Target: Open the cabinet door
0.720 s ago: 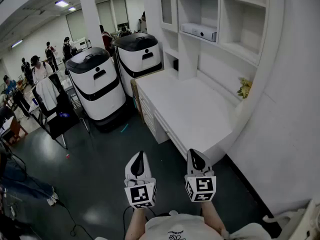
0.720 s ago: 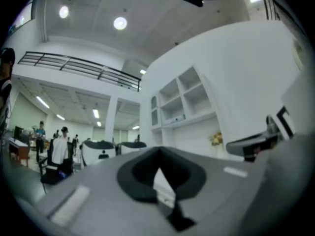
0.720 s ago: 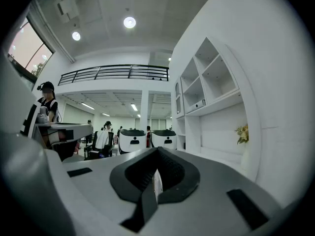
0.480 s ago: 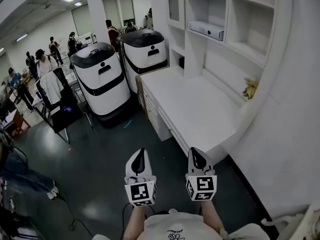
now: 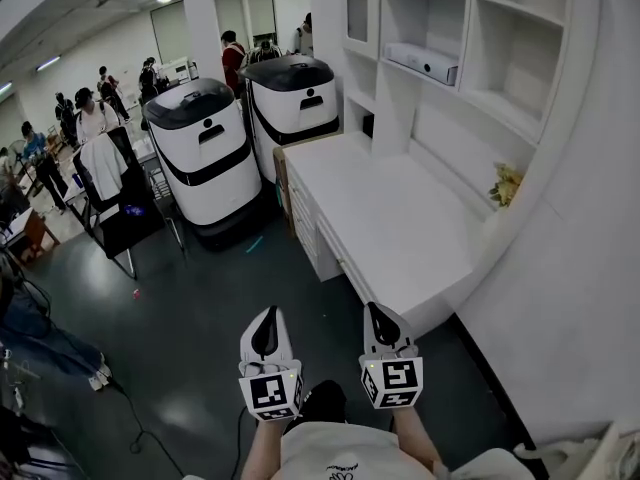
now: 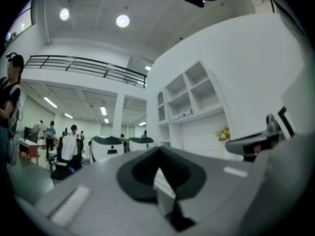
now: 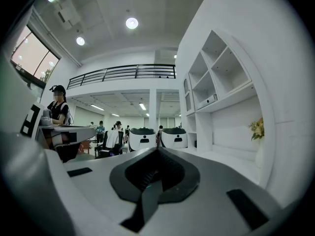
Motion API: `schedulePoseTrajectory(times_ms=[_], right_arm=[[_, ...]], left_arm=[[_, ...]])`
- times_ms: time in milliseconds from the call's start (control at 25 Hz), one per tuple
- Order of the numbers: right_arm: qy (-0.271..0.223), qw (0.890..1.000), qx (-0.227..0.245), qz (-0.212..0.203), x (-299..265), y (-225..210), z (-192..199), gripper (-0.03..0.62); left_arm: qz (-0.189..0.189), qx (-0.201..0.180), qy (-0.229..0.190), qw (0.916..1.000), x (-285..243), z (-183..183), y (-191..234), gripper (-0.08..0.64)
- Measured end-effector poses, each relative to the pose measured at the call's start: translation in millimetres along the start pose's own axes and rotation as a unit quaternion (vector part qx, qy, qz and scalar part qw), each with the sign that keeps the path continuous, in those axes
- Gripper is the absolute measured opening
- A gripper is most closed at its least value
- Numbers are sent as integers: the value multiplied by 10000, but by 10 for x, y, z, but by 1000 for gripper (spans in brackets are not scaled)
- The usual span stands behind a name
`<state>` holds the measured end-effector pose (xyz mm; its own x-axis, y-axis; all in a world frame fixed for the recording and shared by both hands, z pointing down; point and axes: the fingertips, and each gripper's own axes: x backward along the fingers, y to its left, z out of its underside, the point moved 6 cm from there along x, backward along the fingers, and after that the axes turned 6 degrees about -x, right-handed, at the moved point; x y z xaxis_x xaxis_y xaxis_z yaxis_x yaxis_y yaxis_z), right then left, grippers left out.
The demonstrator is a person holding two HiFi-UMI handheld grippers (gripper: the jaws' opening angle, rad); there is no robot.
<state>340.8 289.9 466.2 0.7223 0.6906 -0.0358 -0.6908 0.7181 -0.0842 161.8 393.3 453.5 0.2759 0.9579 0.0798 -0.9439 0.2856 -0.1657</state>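
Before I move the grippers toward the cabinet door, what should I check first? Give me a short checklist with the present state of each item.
1. Grippers empty: ok. Nothing sits between the jaws of the left gripper or the right gripper.
2. Jaws open for a handle: not ok. Both are shut.
3. Grippers near a door: not ok. Both are held low by the body, apart from the desk.
4. Door handle found: cannot tell. The glazed door on the shelf unit shows too small.
5. Desk top uncluttered: ok. Only flowers stand at its back.
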Motion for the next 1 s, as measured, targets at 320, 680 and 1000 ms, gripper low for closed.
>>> schedulePoseTrajectory(times_ms=[320,680,1000], right_arm=[[103,9994,-85,-311,-150,-36,-66,0],[-150,9989,-54,-440,-645,-105,-208,0],[-226,9994,-152,-216,-1454,-263,-242,0]], left_arm=[[-186,-122,-49,9997,-278,-105,149,6],[-323,-69,-276,9991,-657,-167,399,6],[-82,-61,-288,9995,-1473,-17,671,6]])
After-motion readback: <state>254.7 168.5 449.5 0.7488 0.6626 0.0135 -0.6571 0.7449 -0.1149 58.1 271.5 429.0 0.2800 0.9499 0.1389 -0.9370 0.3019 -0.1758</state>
